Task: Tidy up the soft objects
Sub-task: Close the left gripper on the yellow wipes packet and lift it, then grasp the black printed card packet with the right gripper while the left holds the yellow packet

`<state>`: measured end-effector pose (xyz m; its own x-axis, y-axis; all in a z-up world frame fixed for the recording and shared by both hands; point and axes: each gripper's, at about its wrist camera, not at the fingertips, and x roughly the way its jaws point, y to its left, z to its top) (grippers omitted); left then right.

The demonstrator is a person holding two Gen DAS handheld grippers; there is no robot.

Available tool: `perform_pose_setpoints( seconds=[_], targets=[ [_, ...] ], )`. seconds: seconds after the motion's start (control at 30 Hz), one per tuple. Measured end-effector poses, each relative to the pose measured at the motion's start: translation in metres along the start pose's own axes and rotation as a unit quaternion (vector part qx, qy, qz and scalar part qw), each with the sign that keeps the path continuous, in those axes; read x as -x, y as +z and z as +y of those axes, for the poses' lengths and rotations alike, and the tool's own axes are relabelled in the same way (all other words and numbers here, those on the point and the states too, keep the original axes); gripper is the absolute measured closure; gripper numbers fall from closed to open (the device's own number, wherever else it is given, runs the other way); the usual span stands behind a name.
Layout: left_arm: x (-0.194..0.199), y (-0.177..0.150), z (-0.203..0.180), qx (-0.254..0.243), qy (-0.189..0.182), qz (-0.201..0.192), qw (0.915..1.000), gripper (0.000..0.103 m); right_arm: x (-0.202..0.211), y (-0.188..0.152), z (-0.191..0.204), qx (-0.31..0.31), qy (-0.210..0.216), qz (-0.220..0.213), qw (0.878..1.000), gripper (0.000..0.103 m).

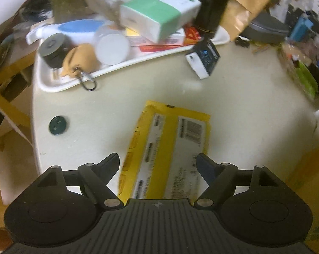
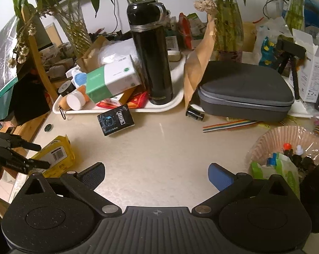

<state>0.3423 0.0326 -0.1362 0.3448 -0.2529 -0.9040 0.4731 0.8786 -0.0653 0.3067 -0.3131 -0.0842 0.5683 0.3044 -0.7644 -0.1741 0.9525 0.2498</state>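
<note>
Left wrist footage showed the left gripper [image 1: 157, 163] with fingers spread apart on either side of the yellow pack [image 1: 165, 146], lying flat on the surface [image 1: 244, 110], apparently lined up for a grasp. Its barcode label was seen, the print too blurred to be read. The right gripper [image 2: 157, 174] was held apart over bare surface.

yellow soft pack [image 1: 165, 148] lies flat, label-side up, on the table [image 1: 233, 110].
</note>
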Motion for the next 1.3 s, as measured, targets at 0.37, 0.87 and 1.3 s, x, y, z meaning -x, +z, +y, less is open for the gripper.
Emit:
perform_pose_setpoints(
  seconds=[0.37, 0.87, 1.3],
  targets=[
    [-0.030, -0.008, -0.025, -0.065, 0.055, 0.058, 0.9947, 0.012, -0.019, 0.005, 0.007, 0.032, -0.002, 0.011, 0.999, 0.000],
    [-0.014, -0.003, -0.013, 0.002, 0.052, 0.020, 0.9985, 0.047, -0.055, 0.009, 0.037, 0.167, 0.051, -0.004, 0.985, 0.000],
    [0.032, 0.012, -0.030, -0.008, 0.089, -0.075, 0.9931, 0.047, -0.103, 0.013, 0.058, 0.203, 0.081, -0.040, 0.975, 0.000]
  ],
)
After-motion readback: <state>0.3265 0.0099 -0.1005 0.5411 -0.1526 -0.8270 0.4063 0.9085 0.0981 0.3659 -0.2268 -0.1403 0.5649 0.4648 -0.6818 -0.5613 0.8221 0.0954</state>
